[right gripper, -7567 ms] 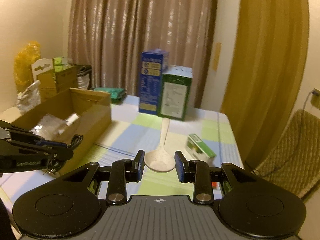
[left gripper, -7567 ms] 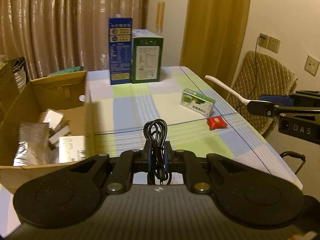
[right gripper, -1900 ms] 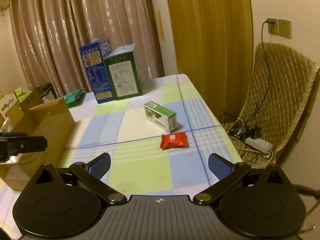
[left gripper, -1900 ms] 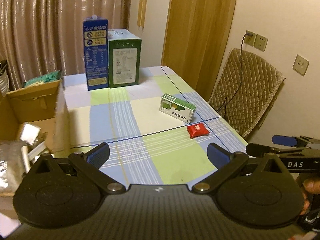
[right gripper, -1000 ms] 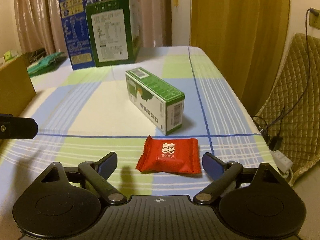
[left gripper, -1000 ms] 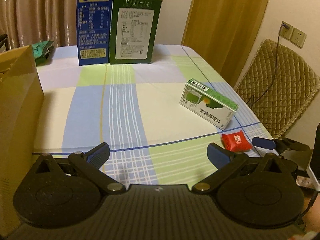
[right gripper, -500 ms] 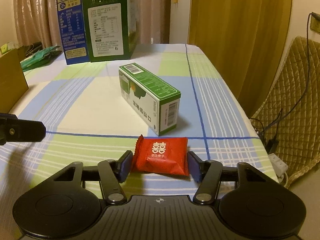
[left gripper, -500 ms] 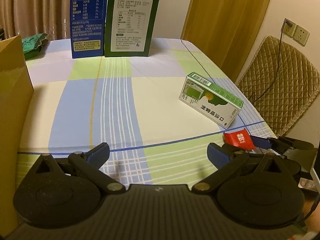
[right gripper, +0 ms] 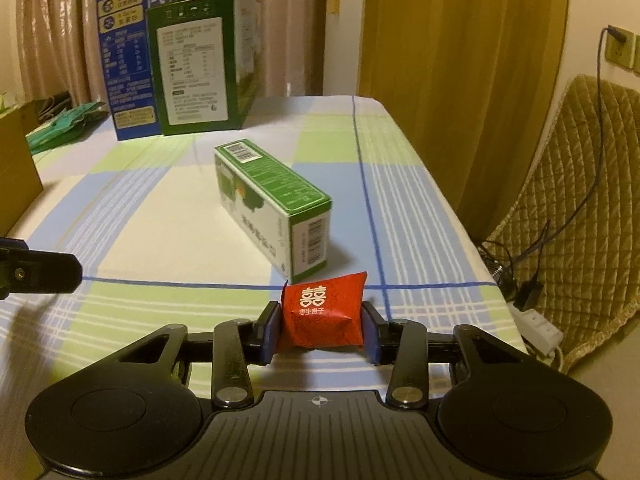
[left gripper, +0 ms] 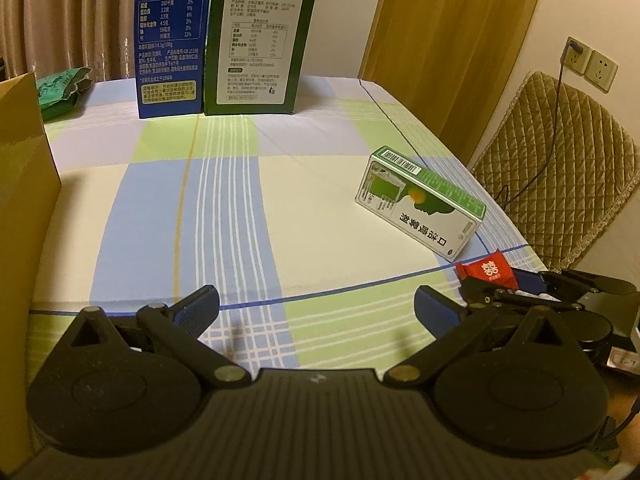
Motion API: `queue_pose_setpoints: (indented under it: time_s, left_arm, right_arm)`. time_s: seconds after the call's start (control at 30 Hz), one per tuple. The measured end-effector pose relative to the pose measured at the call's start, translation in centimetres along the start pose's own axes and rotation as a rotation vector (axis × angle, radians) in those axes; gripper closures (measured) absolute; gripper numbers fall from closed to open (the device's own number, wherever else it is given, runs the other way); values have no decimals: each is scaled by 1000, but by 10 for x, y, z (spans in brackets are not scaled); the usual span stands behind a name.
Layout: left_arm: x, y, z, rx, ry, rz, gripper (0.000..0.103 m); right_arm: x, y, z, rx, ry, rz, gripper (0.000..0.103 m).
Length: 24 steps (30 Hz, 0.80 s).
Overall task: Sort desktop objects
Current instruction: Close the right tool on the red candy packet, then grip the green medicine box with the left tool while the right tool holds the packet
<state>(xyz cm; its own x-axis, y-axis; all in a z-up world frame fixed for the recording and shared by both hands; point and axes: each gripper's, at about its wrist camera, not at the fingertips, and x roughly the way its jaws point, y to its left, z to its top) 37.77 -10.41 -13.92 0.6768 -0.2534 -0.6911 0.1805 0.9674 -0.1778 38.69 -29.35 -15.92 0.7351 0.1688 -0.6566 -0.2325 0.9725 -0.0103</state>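
We can only see a slice of the cardboard box (left gripper: 24,200), cut off by the left edge of the left wrist view. The blue carton (left gripper: 170,36) loses its top there, and the small print on the red packet (right gripper: 322,312) is too fine for us to read.

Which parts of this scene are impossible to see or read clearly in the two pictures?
- Cardboard box: both views cut it at the left edge, so its contents stay hidden.
- Red packet: in the right wrist view the closing right tongs cover both ends; in the left wrist view the tongs hide its lower part.
- Blue carton: the left wrist view cuts off its top.
- Green bag: print too small to read.
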Motion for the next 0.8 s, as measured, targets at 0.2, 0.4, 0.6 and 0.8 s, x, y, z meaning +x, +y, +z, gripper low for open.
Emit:
queue_pose_setpoints:
  time_s: [0.2, 0.4, 0.6, 0.8]
  left_arm:
    - [4, -1, 0, -5, 5, -8, 1]
    - [7, -2, 0, -1, 9, -14, 1]
    - [10, 0, 3, -2, 5, -15, 1]
    - [12, 5, 6, -11, -4, -21, 1]
  right_arm:
    - [-3, -8, 5, 35, -38, -8, 65]
    - [4, -25, 12, 68, -69, -46, 65]
    - [17, -41, 20, 79, -104, -40, 65]
    - [25, -36, 20, 42, -113, 70, 65]
